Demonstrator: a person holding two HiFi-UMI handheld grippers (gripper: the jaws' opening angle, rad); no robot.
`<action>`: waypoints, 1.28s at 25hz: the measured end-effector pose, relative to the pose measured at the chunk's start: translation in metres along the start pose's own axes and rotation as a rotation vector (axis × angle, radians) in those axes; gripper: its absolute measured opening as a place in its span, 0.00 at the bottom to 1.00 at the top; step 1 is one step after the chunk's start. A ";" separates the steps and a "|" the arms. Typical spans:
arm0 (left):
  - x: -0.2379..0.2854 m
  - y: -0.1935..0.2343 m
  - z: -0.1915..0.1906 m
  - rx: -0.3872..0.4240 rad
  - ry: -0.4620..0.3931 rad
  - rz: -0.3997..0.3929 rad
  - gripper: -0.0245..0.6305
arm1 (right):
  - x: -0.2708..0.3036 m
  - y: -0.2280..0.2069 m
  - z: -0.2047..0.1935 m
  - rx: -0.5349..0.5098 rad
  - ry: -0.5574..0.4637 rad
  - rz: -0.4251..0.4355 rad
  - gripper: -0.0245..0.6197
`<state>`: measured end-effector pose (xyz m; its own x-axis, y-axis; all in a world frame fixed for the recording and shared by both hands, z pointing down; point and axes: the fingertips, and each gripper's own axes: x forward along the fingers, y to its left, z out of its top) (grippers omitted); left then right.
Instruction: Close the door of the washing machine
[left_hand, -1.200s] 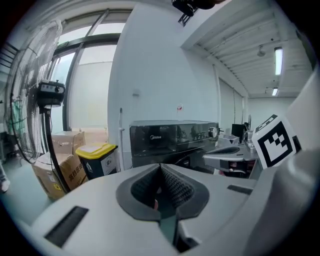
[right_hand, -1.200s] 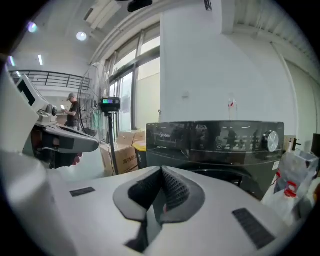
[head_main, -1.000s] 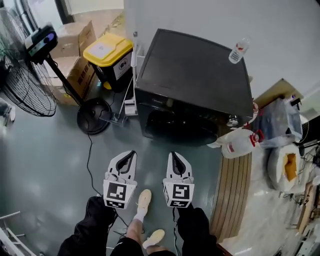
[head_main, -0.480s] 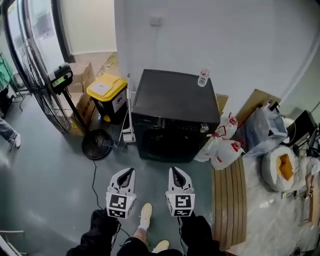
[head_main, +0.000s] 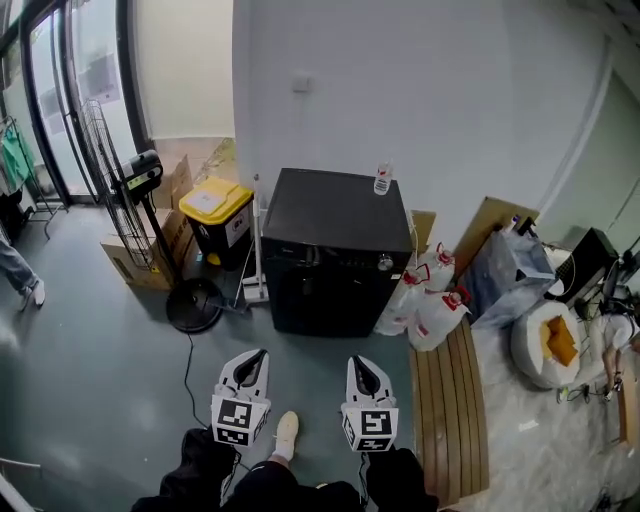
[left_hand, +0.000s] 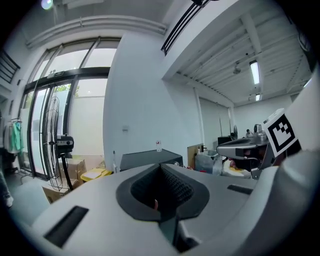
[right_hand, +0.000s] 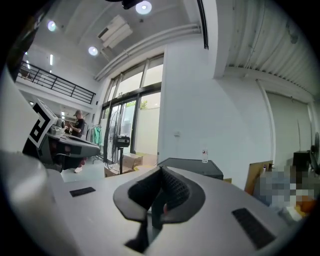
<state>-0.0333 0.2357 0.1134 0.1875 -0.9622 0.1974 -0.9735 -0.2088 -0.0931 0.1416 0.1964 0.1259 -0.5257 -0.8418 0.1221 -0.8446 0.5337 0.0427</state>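
Note:
The black washing machine (head_main: 335, 250) stands against the white wall, and its front door lies flush with the body. A small clear bottle (head_main: 382, 178) stands on its top. My left gripper (head_main: 253, 357) and right gripper (head_main: 358, 364) hang side by side over the floor, well short of the machine and pointing at it. Both are shut with nothing between the jaws. In the left gripper view the left gripper (left_hand: 161, 167) has the machine's top (left_hand: 150, 159) far ahead of it. From the right gripper (right_hand: 161, 172) the machine (right_hand: 192, 166) shows just as distant.
A yellow-lidded bin (head_main: 217, 205) and cardboard boxes (head_main: 135, 255) stand left of the machine, with a standing fan (head_main: 140, 190) whose cable (head_main: 187, 360) runs over the floor. White jugs (head_main: 420, 300), a wooden slatted bench (head_main: 450, 400) and bags crowd the right side.
Both grippers have drawn back from the machine and risen. The head view has lifted, so the machine looks smaller and farther off. Both grippers stay shut.

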 end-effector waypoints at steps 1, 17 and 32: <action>-0.008 -0.006 0.001 0.003 -0.003 -0.002 0.07 | -0.012 0.001 0.001 0.001 -0.002 -0.002 0.06; -0.054 -0.046 0.005 0.031 -0.014 -0.031 0.07 | -0.088 0.002 0.000 -0.021 -0.017 -0.028 0.06; -0.048 -0.053 0.008 0.032 -0.003 -0.051 0.07 | -0.083 0.000 0.004 -0.032 -0.017 -0.023 0.06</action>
<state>0.0105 0.2913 0.1011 0.2374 -0.9507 0.1997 -0.9580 -0.2631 -0.1139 0.1849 0.2663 0.1114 -0.5079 -0.8551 0.1041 -0.8530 0.5161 0.0775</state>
